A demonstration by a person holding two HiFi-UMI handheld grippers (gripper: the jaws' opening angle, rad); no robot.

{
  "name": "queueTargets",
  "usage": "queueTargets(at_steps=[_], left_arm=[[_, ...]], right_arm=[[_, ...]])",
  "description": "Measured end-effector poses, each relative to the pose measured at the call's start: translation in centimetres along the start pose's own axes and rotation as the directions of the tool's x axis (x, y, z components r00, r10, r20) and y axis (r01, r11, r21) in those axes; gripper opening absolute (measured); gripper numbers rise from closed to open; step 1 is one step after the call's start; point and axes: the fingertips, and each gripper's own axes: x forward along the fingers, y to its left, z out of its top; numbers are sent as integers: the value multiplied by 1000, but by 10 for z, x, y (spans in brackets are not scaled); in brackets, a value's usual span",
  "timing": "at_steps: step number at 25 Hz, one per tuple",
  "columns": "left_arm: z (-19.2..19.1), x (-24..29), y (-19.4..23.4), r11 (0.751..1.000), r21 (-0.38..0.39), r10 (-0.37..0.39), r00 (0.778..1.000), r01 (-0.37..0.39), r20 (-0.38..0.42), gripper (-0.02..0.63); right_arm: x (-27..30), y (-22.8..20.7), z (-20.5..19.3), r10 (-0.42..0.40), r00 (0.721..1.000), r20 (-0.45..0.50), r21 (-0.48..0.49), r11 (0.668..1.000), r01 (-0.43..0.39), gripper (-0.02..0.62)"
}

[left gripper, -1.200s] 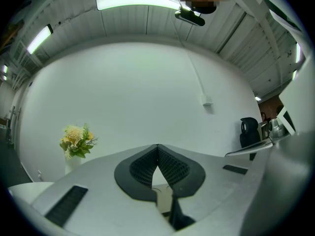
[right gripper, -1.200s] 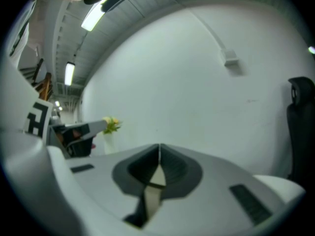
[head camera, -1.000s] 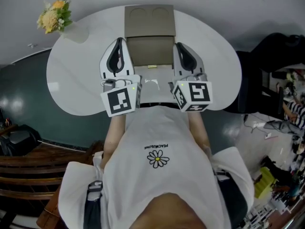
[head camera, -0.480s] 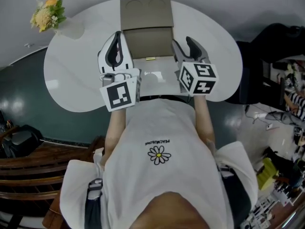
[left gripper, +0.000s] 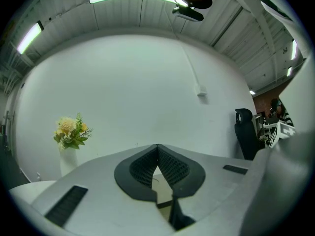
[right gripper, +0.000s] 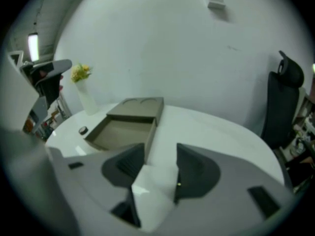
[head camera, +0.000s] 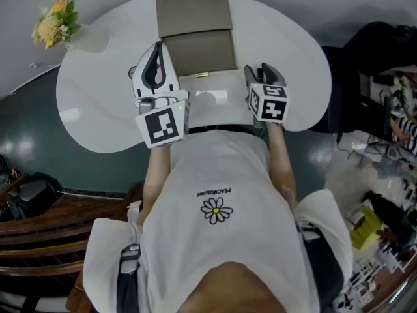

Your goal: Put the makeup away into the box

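Right tool (head camera: 264, 74) lowered, jaws just opened, empty

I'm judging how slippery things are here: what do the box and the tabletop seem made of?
The box looks like matte tan cardboard or paperboard: dull, even colour, thin straight walls, no glare. The table looks hard, glossy and white, perhaps laminate or lacquer: bright reflections show on it near the box.
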Motion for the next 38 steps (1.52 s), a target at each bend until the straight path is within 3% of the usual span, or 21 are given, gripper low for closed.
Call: queueTargets(at_steps=[7, 16, 22, 33, 38], left_arm=[[-5, 4, -8, 1000, 14, -23, 1000, 23, -15, 18], [-10, 4, -14, 999, 27, -40, 999, 41, -27, 18], [-12, 4, -13, 999, 38, -34, 999, 35, -32, 18], [-13, 3, -8, 999, 42, -25, 999, 26, -30, 18], [-7, 4, -11, 998, 50, -34, 999, 34, -17, 18]], right_arm=[[17, -30, -56, -88, 987, -138, 69, 993, 98, 219], [28, -38, -95, -98, 965, -244, 95, 988, 124, 208], [30, -33, -95, -93, 963, -253, 91, 989, 120, 123], [30, -34, -96, -81, 963, -258, 113, 987, 114, 118], [24, -35, -76, -72, 977, -198, 123, 988, 98, 117]])
